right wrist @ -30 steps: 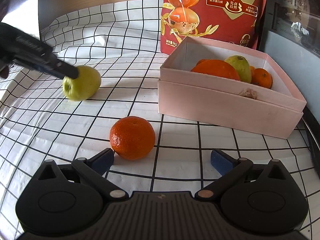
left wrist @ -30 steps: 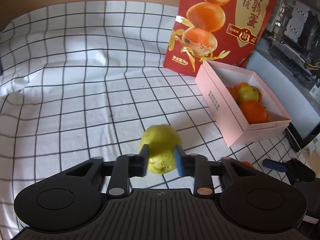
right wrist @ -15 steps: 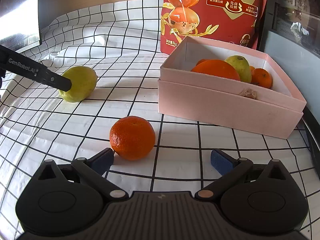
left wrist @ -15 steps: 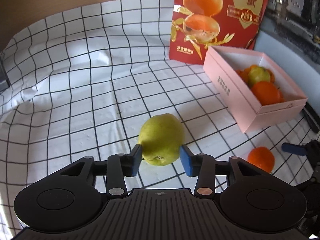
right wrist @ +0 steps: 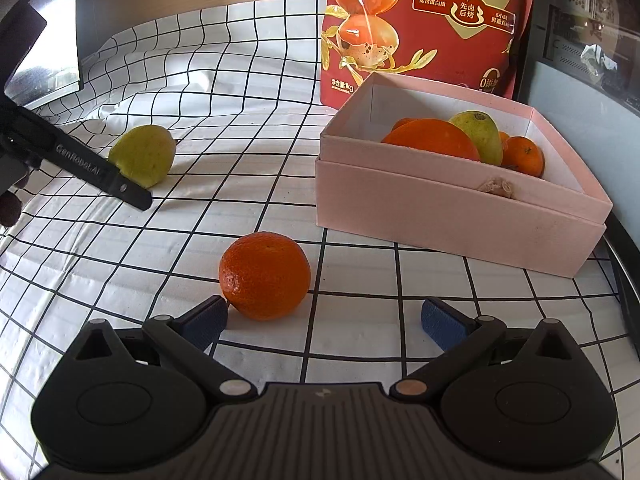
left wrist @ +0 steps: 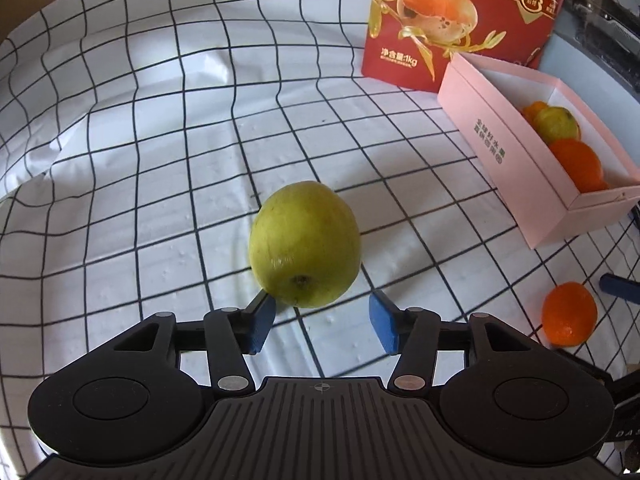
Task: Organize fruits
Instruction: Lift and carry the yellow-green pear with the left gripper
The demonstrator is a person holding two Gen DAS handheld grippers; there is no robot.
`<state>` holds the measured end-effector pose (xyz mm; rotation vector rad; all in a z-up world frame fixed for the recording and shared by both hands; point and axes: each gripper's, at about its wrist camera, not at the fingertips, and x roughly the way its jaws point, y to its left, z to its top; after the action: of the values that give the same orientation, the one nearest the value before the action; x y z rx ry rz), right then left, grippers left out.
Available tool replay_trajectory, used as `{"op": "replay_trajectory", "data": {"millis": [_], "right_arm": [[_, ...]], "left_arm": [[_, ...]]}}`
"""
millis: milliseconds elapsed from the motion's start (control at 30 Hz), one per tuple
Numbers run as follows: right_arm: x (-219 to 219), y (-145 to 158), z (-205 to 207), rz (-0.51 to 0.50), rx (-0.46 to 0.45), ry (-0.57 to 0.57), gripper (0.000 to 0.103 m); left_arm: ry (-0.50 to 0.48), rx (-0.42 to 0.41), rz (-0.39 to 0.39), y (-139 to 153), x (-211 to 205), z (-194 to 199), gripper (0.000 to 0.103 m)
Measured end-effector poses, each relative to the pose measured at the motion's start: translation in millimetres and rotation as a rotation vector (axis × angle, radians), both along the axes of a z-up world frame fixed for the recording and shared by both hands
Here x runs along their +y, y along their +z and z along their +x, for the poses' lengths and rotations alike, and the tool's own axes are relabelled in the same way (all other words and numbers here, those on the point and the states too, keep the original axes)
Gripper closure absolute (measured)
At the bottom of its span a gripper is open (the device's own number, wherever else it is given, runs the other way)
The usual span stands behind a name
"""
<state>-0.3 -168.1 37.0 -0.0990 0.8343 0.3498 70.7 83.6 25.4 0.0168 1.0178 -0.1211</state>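
Two wrist cameras, both angled down close over the checked cloth (left wrist: 160,160).
Both views share the pink box (left wrist: 520,168) at right and the orange (right wrist: 264,276).

On the red snack bag (right wrist: 424,20) you read a large "蛋", "富含蛋白质", "先卤后烤" and "净含量:1kg". The left gripper's finger (right wrist: 80,168) carries "GenRobot.AI". The pink box (left wrist: 496,152) bears small green Chinese print on its side, too blurred for you to read.

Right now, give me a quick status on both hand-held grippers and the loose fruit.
Left hand-held gripper opening, green fruit just ahead, unpinched. Right hand-held gripper open, empty, behind the loose orange. Pink box partly filled; nothing in the way.
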Motion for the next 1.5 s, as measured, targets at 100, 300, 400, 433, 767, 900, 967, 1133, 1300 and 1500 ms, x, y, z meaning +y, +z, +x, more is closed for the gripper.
{"op": "replay_trajectory", "data": {"millis": [100,300,400,433,767,900,967,1133,1300,1500], "right_arm": [[0.5,0.4,-0.3,0.000,0.000,-0.001,0.000],[-0.7,0.2,0.5,0.000,0.002,0.007,0.000],[0.1,1.0,-0.3,0.000,0.002,0.008,0.000],[0.2,0.9,-0.3,0.000,0.002,0.008,0.000],[0.0,0.5,-0.1,-0.001,0.001,0.008,0.000],[0.5,0.3,0.1,-0.001,0.001,0.008,0.000],[0.9,0.2,0.0,-0.001,0.001,0.009,0.000],[0.5,0.2,2.2,-0.003,0.010,0.030,0.000],[-0.1,-0.1,2.6,-0.003,0.009,0.030,0.000],[0.6,0.5,2.3,-0.012,0.015,0.029,0.000]], "left_arm": [[0.005,-0.008,-0.043,0.1,4.3,3.7,0.046],[-0.015,-0.009,-0.033,0.2,3.9,2.0,0.048],[-0.043,-0.008,0.023,-0.6,-3.9,-1.8,0.048],[-0.049,-0.009,0.041,-0.8,-6.2,-3.1,0.048],[0.036,-0.027,-0.029,0.6,3.2,-8.8,0.051],[0.054,-0.049,-0.045,5.7,-0.6,-22.6,0.052],[0.058,-0.069,-0.059,11.8,-2.6,-32.3,0.053],[0.073,-0.064,-0.081,12.1,-9.1,-51.7,0.053],[0.118,-0.058,-0.107,3.7,-9.5,-63.3,0.054],[0.155,-0.033,-0.175,4.2,-0.6,-66.3,0.054]]}}
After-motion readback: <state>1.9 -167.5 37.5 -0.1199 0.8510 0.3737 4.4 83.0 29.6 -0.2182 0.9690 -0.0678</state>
